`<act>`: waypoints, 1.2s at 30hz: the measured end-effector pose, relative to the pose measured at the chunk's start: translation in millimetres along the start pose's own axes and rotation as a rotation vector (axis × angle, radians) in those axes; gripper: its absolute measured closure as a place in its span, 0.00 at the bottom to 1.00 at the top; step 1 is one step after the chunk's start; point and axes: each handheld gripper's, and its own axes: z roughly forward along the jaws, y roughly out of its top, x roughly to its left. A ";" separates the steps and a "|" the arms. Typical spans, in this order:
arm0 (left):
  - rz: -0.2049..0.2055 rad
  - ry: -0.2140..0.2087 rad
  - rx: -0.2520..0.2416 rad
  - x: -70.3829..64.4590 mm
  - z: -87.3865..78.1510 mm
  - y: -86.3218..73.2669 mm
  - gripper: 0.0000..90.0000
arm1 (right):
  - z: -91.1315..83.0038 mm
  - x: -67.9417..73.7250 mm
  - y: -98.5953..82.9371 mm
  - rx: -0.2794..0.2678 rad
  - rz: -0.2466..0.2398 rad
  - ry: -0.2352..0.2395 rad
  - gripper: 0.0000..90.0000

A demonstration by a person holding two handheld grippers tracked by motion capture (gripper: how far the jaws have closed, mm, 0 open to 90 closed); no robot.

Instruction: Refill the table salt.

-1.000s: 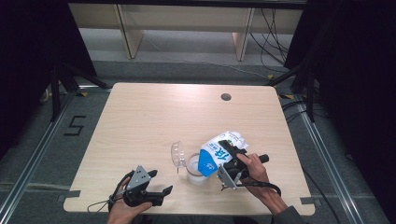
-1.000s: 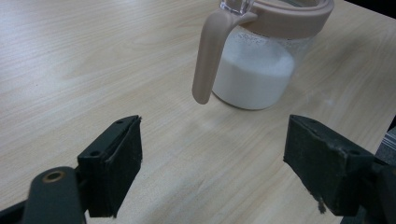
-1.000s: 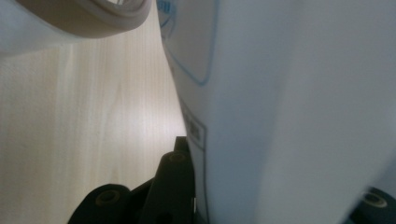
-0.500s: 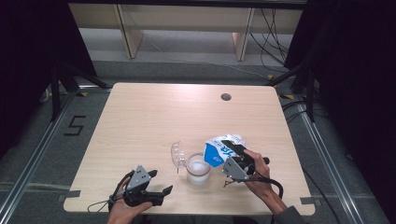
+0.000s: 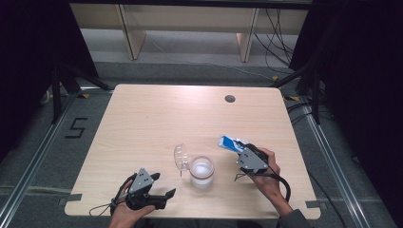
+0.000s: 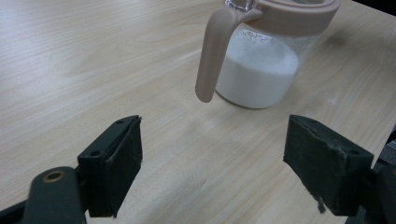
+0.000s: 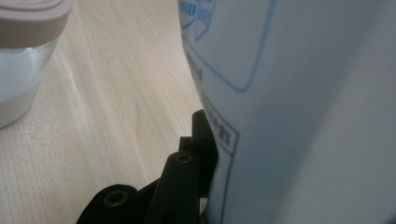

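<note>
Pale desk (image 5: pixel 157 118): your jar (image 5: pixel 202 172) holds white powder; right hand-held gripper (image 5: pixel 243 154) clamps the bag (image 5: pixel 231 142), left hand-held gripper (image 5: pixel 164 195) gapes empty; lidding remains.

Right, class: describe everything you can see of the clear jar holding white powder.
The clear glass-like jar with a pinkish-beige rim stands upright on the light wooden table, near its front edge, between the two tools. White powder fills roughly its lower half, with specks clinging to the wall above. Its clear lid is swung open to the jar's left. A beige tab hangs down from the rim. Neither tool touches it; the left tool is open, pointed at it.
</note>
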 end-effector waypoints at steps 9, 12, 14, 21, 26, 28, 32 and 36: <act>-0.003 0.004 -0.004 -0.6 0.3 0.8 0.21 | 1.3 -11.0 -10.4 -0.002 0.140 0.015 0.93; -0.002 0.003 0.001 -1.0 -0.4 0.3 0.21 | 3.1 -14.4 -16.0 -0.011 0.190 0.028 0.93; 0.011 0.004 -0.003 -0.3 -0.6 1.2 0.21 | 3.9 -16.0 -20.4 -0.008 0.244 0.036 0.94; 0.000 0.005 -0.005 -0.4 0.1 1.0 0.21 | 8.0 -24.6 -35.8 -0.034 0.368 0.064 0.94; 0.013 -0.001 -0.005 0.6 -0.3 1.6 0.21 | 9.6 -26.2 -43.2 -0.040 0.437 0.075 0.94; 0.001 -0.003 0.003 0.1 0.3 0.2 0.21 | 10.6 -27.7 -47.2 -0.046 0.473 0.089 0.94; -0.009 0.003 -0.014 -0.2 0.2 1.4 0.21 | 11.9 -28.2 -52.5 -0.033 0.498 0.085 0.94; -0.003 0.009 -0.012 -0.4 -1.2 1.1 0.22 | 12.7 -28.9 -60.3 -0.035 0.547 0.091 0.94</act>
